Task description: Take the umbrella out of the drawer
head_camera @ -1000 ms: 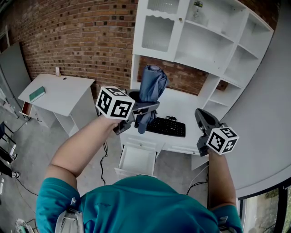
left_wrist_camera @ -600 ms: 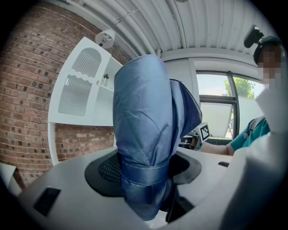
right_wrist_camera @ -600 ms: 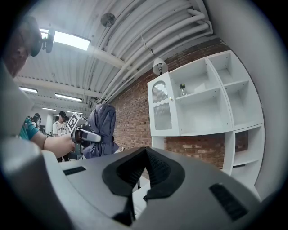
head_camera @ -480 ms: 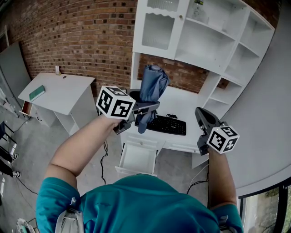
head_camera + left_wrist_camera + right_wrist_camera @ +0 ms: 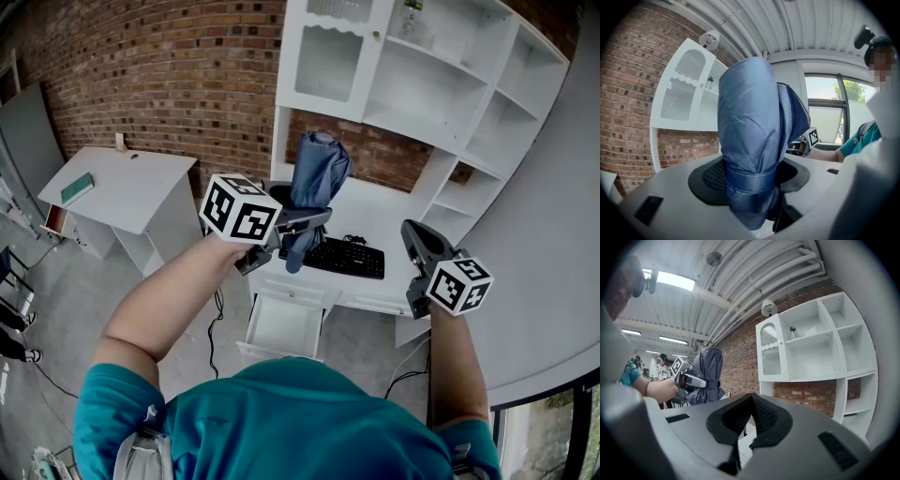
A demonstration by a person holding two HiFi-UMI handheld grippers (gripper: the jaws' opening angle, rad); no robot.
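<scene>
A folded blue umbrella stands upright in the air over the white desk. My left gripper is shut on its strapped lower end. In the left gripper view the umbrella fills the middle, pinched between the black pads of the left gripper. The white drawer below the desk front stands pulled out and looks empty. My right gripper hovers to the right of the desk, shut on nothing. Its pads meet in the right gripper view, where the umbrella shows at the left.
A black keyboard lies on the desk under the umbrella. A white shelf unit with a cabinet door rises behind it against the brick wall. A white side table stands to the left. Cables hang beside the drawer.
</scene>
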